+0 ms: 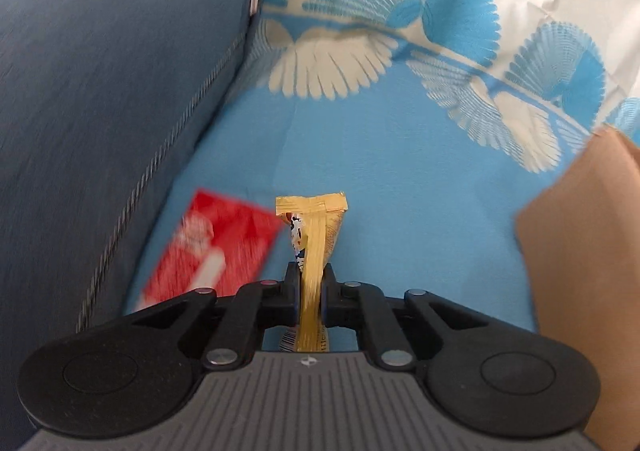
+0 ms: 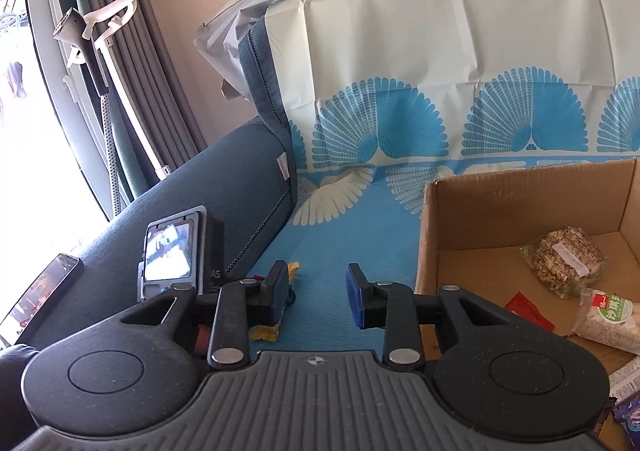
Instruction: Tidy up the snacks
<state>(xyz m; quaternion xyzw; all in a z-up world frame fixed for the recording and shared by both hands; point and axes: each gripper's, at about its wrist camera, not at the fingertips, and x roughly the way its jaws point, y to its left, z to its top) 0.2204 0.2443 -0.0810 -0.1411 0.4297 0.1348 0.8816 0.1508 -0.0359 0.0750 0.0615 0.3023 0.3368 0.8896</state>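
My left gripper [image 1: 311, 275] is shut on a gold snack packet [image 1: 314, 235], held edge-on above the blue cloth [image 1: 400, 179]. A red snack packet [image 1: 216, 247] lies on the cloth just left of it. My right gripper [image 2: 318, 287] is open and empty, hovering over the cloth left of the cardboard box [image 2: 500, 211]. The box holds a clear bag of puffed grain snack [image 2: 566, 261], a white and green packet [image 2: 612, 317] and a red packet [image 2: 528, 309]. Part of the gold packet [image 2: 266, 331] shows behind my right gripper's left finger [image 2: 278, 287].
A dark blue sofa cushion [image 1: 100, 111] rises on the left. The left gripper's body with its screen [image 2: 172, 251] sits at the left of the right wrist view. A phone [image 2: 40, 291] lies on the sofa arm. Curtains [image 2: 120, 91] hang by the window.
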